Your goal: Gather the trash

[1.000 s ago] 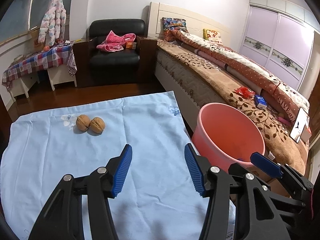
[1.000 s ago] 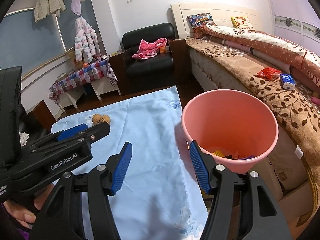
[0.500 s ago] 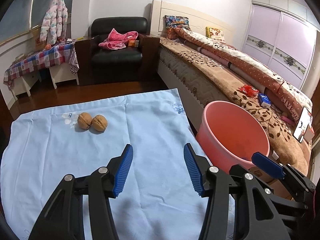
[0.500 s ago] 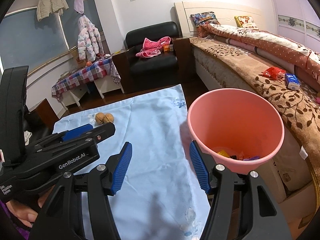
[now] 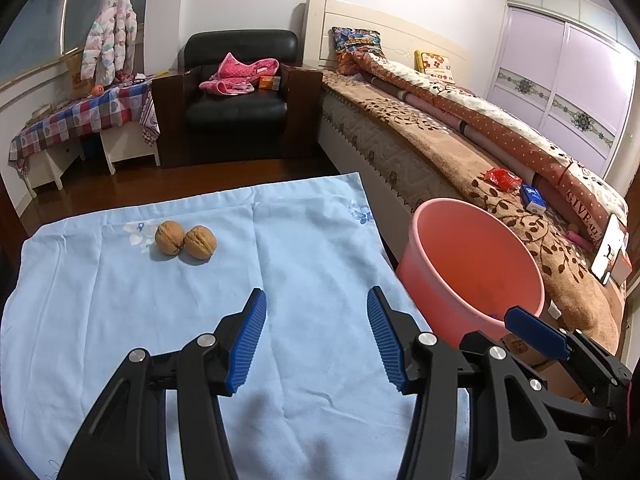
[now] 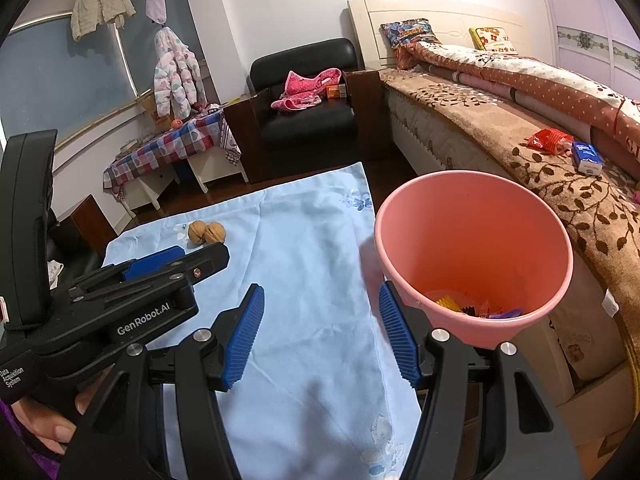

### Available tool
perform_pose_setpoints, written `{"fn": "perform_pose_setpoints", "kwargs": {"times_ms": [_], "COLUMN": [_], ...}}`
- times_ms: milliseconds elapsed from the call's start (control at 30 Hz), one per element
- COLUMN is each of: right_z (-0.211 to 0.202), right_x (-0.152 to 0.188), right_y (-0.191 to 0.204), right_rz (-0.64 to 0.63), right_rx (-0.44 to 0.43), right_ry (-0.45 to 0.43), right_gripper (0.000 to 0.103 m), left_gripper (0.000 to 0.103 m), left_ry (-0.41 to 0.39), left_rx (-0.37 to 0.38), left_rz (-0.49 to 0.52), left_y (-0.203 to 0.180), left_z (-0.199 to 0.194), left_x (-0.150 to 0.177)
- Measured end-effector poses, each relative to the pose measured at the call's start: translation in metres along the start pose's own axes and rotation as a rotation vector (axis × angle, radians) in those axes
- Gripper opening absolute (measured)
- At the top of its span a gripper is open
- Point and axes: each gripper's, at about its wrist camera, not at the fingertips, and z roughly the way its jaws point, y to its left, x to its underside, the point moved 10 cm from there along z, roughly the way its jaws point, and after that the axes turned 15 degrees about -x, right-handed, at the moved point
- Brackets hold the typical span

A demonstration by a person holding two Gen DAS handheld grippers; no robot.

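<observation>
Two walnuts (image 5: 185,238) lie side by side, touching, on the far left part of a light blue cloth (image 5: 312,248); they also show in the right wrist view (image 6: 207,233). A pink bucket (image 5: 476,264) stands off the cloth's right edge, with colourful scraps at its bottom (image 6: 476,308). My left gripper (image 5: 316,340) is open and empty above the near middle of the cloth. My right gripper (image 6: 322,336) is open and empty, beside the bucket's near left rim (image 6: 404,280). The left gripper's body shows at the left of the right wrist view (image 6: 120,300).
A bed (image 5: 460,148) with a brown floral cover runs along the right, with a red wrapper (image 5: 502,178) and a blue packet (image 5: 532,198) on it. A black armchair (image 5: 236,100) and a checked-cloth table (image 5: 80,116) stand at the back.
Both grippers have drifted slightly left and back, so the bucket and walnuts sit further right in both views. The jaws stay open and empty.
</observation>
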Motion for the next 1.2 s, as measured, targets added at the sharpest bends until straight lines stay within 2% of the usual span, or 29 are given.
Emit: {"fn": "perform_pose_setpoints", "kwargs": {"times_ms": [1200], "right_z": [0.0024], "right_x": [0.0023], "right_y": [-0.0020], "right_rz": [0.000], "right_rx": [0.006], "right_ry": [0.009], "right_gripper": [0.060], "left_gripper": [0.052], "left_ry": [0.002], "left_rx": [-0.001], "left_rz": [0.001], "left_y": [-0.0003], "left_z": [0.0006], "left_x": [0.0003]}}
